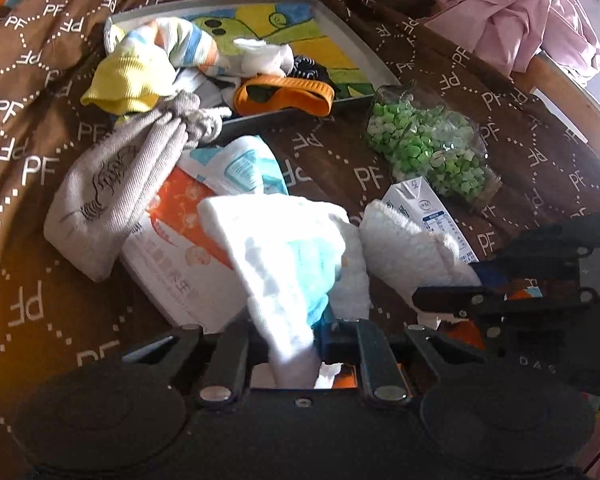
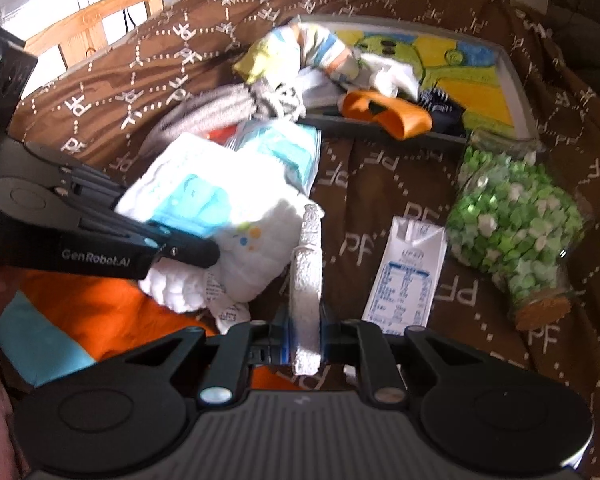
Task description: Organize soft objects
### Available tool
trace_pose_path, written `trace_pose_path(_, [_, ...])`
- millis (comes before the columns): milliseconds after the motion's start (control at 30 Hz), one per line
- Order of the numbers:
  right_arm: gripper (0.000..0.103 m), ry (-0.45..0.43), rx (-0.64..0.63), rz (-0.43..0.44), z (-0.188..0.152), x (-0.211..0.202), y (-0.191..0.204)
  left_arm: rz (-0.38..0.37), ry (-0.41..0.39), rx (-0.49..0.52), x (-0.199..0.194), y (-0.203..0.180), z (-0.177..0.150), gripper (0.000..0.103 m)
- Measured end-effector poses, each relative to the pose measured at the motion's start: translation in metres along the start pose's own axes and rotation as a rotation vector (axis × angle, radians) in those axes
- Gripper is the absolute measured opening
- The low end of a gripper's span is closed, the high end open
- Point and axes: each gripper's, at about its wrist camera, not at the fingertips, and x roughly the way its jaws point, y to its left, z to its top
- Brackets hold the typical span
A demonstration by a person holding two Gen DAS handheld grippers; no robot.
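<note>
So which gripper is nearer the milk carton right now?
Right. The right gripper, shut on a white towel, sits just beside the milk carton. The left gripper holds the diaper beyond the towel.

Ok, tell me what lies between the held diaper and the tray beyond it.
Between the white and blue diaper in the left tongs and the grey picture-lined tray lie a blue and white wipes pack and a grey drawstring pouch. Socks and an orange strap crowd the tray's near side.
</note>
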Motion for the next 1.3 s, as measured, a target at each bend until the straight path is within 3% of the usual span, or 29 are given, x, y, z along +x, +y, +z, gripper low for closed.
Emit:
trace_pose_path(400, [0.015, -0.239, -0.141, -0.135, 0.005, -0.033, 0.018, 0.013, -0.162, 0.1, -0.037, -0.02, 0.0, 0.014])
trace_pose_path(633, [0.015, -0.328, -0.114, -0.176, 0.006, -0.043, 0.011, 0.073, -0.265, 0.141, -0.048, -0.023, 0.002, 0.014])
trace_pose_path(933, [0.015, -0.448, -0.061, -0.222, 0.009, -0.051, -0.001, 0.098, -0.41, 0.162, -0.057, -0.026, 0.009, 0.014])
trace_pose_path(1133, [0.015, -0.54, 0.021, -0.239, 0.033, -0.052, -0.02, 0.13, -0.502, 0.111, -0.05, -0.022, 0.048, 0.015])
trace_pose_path(1300, [0.015, -0.615, 0.078, -0.238, 0.076, -0.029, -0.057, 0.155, -0.586, 0.141, -0.03, -0.023, 0.109, 0.015])
